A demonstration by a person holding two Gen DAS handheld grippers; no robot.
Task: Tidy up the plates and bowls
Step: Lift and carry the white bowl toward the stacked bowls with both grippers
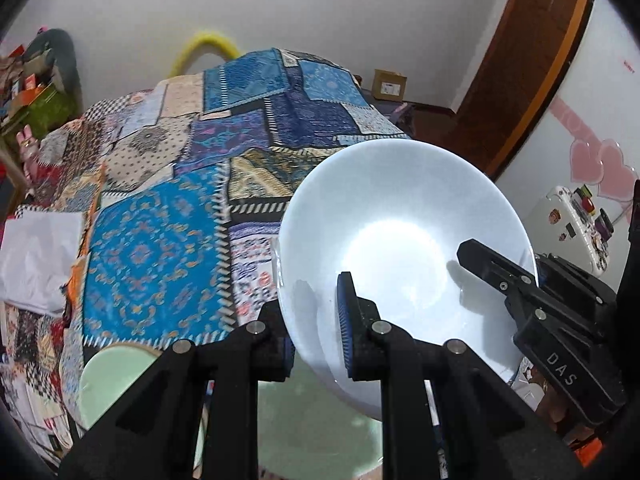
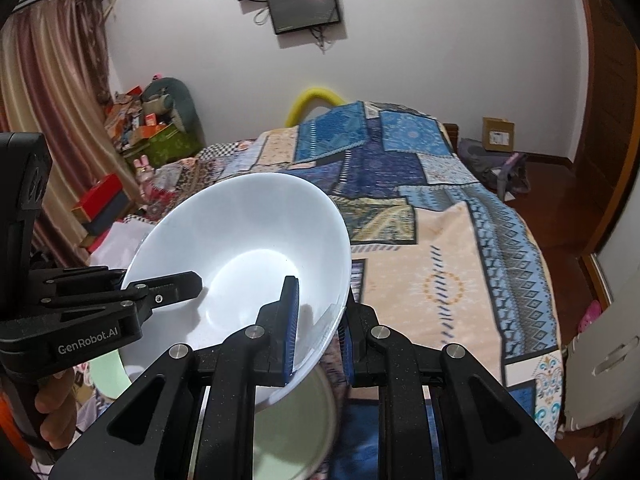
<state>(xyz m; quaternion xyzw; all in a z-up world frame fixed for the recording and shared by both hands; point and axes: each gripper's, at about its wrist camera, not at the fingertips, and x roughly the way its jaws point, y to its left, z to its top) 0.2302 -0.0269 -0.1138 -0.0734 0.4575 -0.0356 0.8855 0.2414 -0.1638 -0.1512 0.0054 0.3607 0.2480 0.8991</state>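
A large white bowl (image 1: 400, 208) (image 2: 240, 220) hangs tilted above the bed, gripped at opposite sides of its rim. My left gripper (image 1: 316, 332) is shut on the near rim, one blue pad inside the bowl and the other outside. My right gripper (image 2: 318, 340) is shut on the rim in the same way; it also shows in the left wrist view, its black finger (image 1: 492, 272) reaching into the bowl. The left gripper's finger (image 2: 176, 284) lies inside the bowl in the right wrist view. Below the bowl lies a pale green plate (image 1: 112, 380) (image 2: 296, 420).
A patchwork quilt (image 1: 168, 248) (image 2: 460, 280) covers the bed under everything. White cloth (image 1: 40, 256) lies at its left edge. Boxes and clutter (image 2: 148, 132) stand by the curtain. A cardboard box (image 2: 498, 136) and a wooden door (image 1: 520, 80) are at the right.
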